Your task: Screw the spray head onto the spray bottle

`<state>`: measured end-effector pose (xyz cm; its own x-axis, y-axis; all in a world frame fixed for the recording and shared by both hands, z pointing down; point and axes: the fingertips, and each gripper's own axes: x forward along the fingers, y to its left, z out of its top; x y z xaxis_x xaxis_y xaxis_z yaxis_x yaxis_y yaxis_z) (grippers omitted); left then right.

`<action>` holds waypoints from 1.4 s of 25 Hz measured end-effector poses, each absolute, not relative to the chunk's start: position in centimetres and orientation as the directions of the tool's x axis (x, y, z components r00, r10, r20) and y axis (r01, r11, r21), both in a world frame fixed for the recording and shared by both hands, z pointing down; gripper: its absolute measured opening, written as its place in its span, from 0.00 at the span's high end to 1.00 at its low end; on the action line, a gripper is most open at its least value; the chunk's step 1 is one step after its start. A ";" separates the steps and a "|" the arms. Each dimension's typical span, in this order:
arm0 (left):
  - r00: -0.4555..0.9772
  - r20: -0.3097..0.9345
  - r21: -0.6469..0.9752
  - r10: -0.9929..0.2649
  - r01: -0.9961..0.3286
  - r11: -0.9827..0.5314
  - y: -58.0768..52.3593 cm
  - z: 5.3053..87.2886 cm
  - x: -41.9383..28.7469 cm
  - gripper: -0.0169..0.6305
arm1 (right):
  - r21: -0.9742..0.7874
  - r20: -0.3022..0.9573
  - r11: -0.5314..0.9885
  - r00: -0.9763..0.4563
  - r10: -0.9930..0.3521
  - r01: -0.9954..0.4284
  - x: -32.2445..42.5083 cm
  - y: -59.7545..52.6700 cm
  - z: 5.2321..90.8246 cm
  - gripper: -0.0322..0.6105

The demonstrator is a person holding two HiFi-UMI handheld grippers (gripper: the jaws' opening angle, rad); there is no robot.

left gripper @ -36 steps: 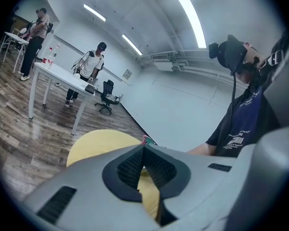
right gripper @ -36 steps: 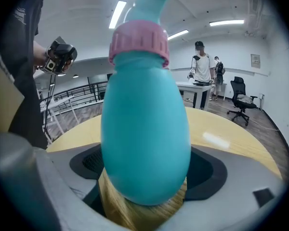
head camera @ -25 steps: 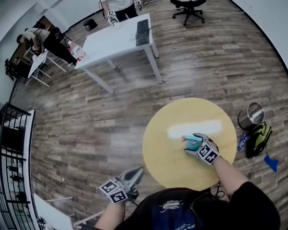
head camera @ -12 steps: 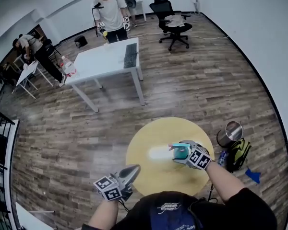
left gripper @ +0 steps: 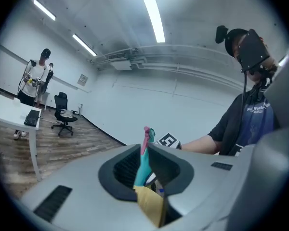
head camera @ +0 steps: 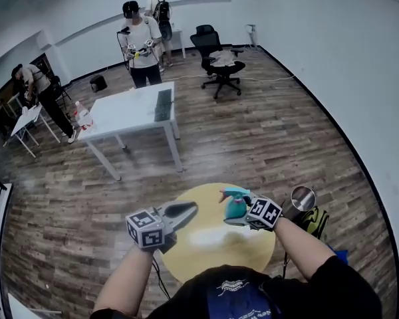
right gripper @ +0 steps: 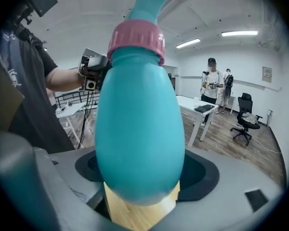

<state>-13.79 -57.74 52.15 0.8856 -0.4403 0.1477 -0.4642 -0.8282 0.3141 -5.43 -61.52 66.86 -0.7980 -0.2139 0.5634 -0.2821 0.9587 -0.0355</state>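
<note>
The right claw [head camera: 239, 214] pinches the teal spray bottle [head camera: 235, 206] around its belly. The bottle is upright, with its pink collar [right gripper: 136, 41] and spray head [head camera: 230, 193] on top, above the round yellow table [head camera: 179, 252]. The left claw [head camera: 188, 209] is pressed together and empty, pointing toward the bottle but apart from it.

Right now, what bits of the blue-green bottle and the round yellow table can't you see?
- Teal egg-shaped plastic spray bottle: right gripper view, its spray head is cut off by the top edge.
- Same bottle: left gripper view, only a sliver shows between the left gripper's closed jaws.
- Round yellow table: head view, near side hidden by the person's arms and body.
</note>
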 end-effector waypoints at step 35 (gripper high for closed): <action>0.775 0.228 0.242 -0.589 -0.631 -0.737 -59.4 45.1 -8.0 0.53 | 0.068 0.602 0.841 -0.650 -0.464 -0.537 -6.1 -63.0 60.0 0.29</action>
